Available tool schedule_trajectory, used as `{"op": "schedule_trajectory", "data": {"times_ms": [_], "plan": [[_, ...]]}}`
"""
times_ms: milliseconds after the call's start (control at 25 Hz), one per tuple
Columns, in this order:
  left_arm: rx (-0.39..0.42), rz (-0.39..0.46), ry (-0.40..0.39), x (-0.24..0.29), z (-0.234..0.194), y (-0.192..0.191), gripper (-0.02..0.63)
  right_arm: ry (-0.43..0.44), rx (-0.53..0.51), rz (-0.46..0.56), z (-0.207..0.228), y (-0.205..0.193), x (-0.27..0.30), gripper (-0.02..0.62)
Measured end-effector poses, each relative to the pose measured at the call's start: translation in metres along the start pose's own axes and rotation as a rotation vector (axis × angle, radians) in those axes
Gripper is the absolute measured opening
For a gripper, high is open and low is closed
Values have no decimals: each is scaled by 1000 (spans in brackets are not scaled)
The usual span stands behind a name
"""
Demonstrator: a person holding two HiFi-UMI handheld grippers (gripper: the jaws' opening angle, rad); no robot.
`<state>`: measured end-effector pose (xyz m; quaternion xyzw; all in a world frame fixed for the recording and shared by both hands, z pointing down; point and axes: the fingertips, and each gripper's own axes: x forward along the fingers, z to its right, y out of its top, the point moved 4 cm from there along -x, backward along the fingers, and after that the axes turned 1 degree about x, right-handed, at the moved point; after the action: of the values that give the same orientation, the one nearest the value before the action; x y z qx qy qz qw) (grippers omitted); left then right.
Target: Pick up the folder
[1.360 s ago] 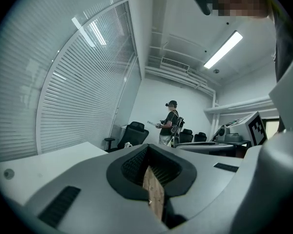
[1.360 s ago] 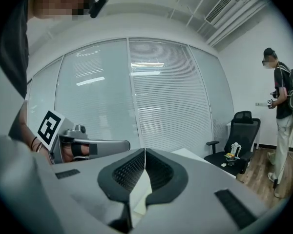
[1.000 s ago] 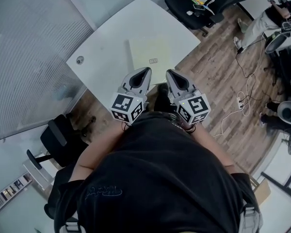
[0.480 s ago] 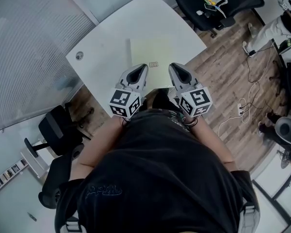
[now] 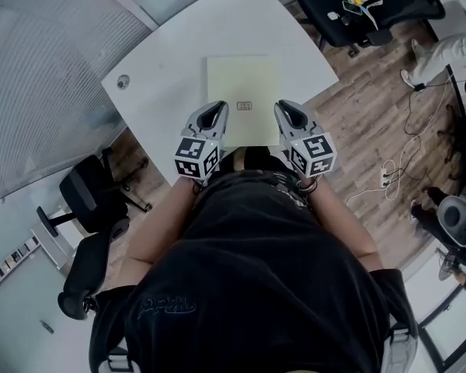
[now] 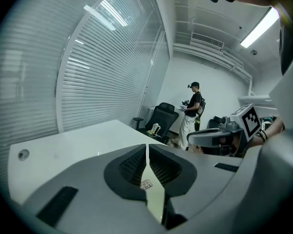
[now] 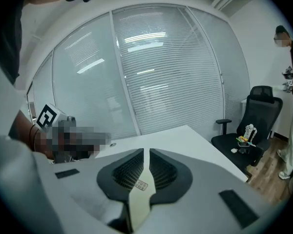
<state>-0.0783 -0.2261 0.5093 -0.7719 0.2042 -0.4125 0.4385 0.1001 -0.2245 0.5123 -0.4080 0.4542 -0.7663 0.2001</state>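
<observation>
A: status? folder (image 5: pixel 243 84) up yet?

B: not yet. It's lying flat on the white desk (image 5: pixel 163 68), cover up, directly in front of the person. Its near edge is running abt along the desk's near edge, far as I can see. Small label (image 5: pixel 245 105) is facing up close to that edge.

A: grippers?

B: both fully closed, pads meeting tip to tip, nothing in either. Left gripper (image 5: pixel 212 113) is hanging over the folder's left edge, by its near left corner. Right gripper (image 5: pixel 289 113) is hanging just off the right edge, by the near right corner. So the folder is sitting between the two and stretching ahead of the tips toward the desk's far edge.

A: contact?

B: can't tell, looks like they're apart. Both are pointing fwd and slightly down. In each gripper view a strip of pale cover is showing below the closed tips.

A: why shut, and why one per side?

B: my read only: thin flat sheet, no lip to bite from above. It's sitting at the desk's edge, so prob that edge is the way in. Shut tips suit nudging or getting under it before opening to pinch. One gripper per side prob means a level two-pt lift, since the thing looks floppy.

A: obstructions?

B: only a cable grommet (image 5: pixel 123 81) by the desk's left corner, well apart from the folder.
</observation>
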Motion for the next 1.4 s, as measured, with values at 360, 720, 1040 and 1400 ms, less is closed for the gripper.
{"op": "schedule_trajectory", "data": {"times_ms": [360, 720, 1040, 1400], "plan": [[-43, -133, 80, 31, -35, -44, 49, 25, 43, -128, 37, -38, 28, 70], [-115, -238, 132, 47, -62, -71, 100, 72, 130, -236, 52, -67, 55, 156], [-171, -289, 161, 56, -79, -89, 142, 82, 218, -293, 66, -86, 67, 185], [-246, -358, 165, 71, -100, -116, 210, 101, 324, -369, 74, -114, 81, 231]]}}
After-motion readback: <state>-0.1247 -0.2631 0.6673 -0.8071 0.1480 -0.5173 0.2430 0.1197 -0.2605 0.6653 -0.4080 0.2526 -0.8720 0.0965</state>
